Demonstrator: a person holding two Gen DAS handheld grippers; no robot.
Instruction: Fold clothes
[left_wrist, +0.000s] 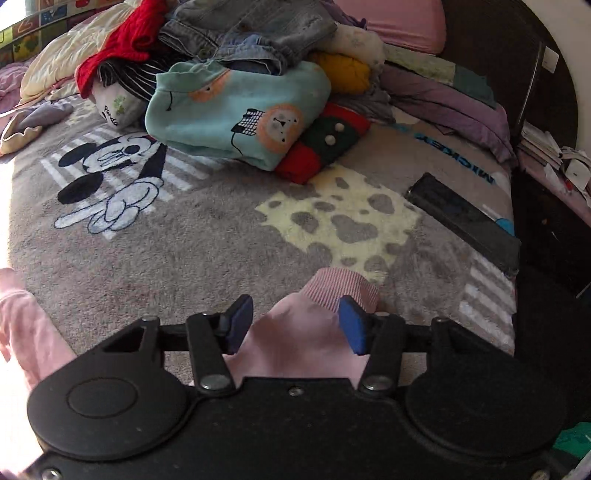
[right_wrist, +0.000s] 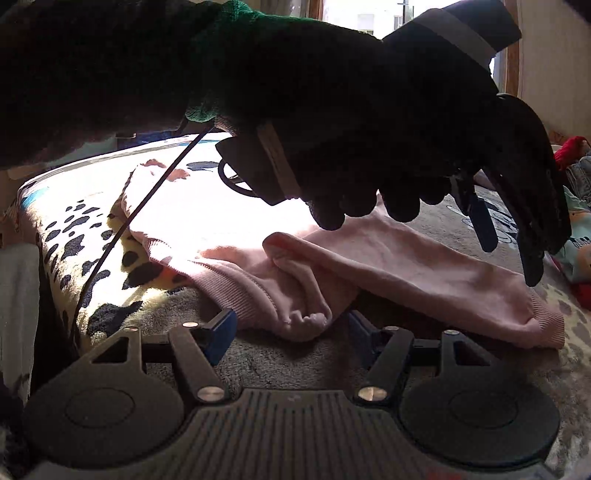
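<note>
Now: left gripper (left_wrist: 295, 325) parted over pink sleeve (left_wrist: 332, 291), pads not pressing. Right gripper (right_wrist: 291, 332) parted at pink top (right_wrist: 369, 258), gripping nothing. Top flat on blanket (left_wrist: 184, 251), near pile (left_wrist: 236, 74).

A dark gloved hand (right_wrist: 369, 147) hides the pink garment's (right_wrist: 369, 266) far side.
</note>
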